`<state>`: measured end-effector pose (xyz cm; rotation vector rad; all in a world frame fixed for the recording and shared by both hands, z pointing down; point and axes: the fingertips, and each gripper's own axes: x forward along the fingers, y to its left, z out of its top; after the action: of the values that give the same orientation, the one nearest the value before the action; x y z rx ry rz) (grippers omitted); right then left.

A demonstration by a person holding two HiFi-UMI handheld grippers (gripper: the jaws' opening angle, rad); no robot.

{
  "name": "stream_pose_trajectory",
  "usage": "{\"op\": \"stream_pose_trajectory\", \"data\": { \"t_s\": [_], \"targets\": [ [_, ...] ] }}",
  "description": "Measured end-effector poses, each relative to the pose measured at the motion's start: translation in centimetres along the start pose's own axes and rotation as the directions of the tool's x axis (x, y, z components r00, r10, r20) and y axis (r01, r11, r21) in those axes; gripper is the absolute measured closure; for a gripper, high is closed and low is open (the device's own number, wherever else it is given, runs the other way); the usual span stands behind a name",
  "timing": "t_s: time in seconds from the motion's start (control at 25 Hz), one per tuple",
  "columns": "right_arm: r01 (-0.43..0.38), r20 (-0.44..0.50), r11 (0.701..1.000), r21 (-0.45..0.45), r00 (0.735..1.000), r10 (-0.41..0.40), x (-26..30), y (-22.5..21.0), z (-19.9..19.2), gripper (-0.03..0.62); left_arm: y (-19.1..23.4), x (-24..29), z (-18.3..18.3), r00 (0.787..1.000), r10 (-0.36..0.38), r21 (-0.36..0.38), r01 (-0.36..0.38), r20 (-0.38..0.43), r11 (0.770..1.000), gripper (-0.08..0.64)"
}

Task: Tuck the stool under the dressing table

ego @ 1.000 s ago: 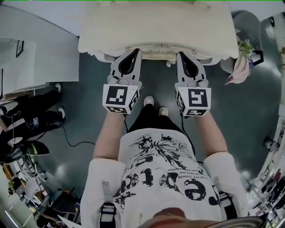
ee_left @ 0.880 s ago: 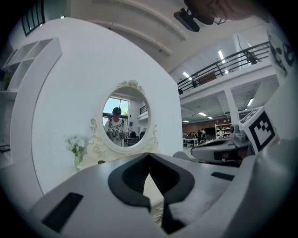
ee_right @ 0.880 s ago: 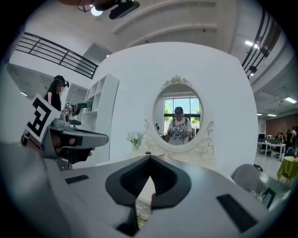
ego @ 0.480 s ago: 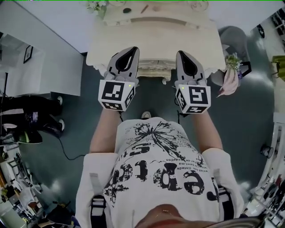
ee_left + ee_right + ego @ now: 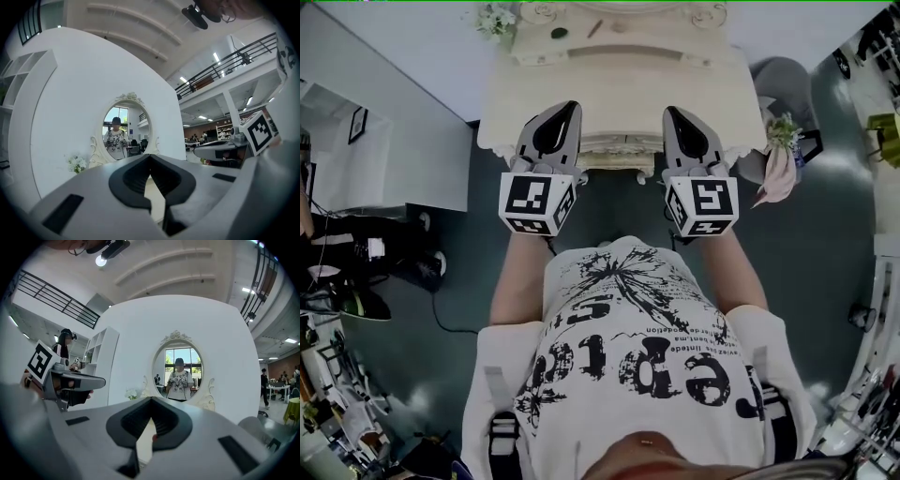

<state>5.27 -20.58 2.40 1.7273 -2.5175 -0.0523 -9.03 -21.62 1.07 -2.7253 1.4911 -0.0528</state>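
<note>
With my left gripper [image 5: 566, 107] and right gripper [image 5: 673, 112] closed and empty before the dressing table [image 5: 619, 80] at top centre, the stool looks tucked, so I'd withdraw.

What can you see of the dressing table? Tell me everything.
The dressing table is cream, seemingly painted wood, with a broad flat top, a carved scalloped front apron and a raised back ledge holding white flowers. A round mirror in an ornate scrolled frame rises at its back. The left gripper and right gripper, jaws shut, overlap its front edge; contact is unclear.
</note>
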Motion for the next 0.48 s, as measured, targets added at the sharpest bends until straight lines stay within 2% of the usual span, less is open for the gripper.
{"op": "stream_pose_trajectory", "data": {
  "t_s": [0.48],
  "targets": [
    [-0.016, -0.033, 1.000, 0.026, 0.999, 0.017, 0.0, -0.7, -0.9, 0.575, -0.9, 0.4, -0.7, 1.000, 0.011, -0.024, -0.012, -0.029, 1.000, 0.540]
  ]
}}
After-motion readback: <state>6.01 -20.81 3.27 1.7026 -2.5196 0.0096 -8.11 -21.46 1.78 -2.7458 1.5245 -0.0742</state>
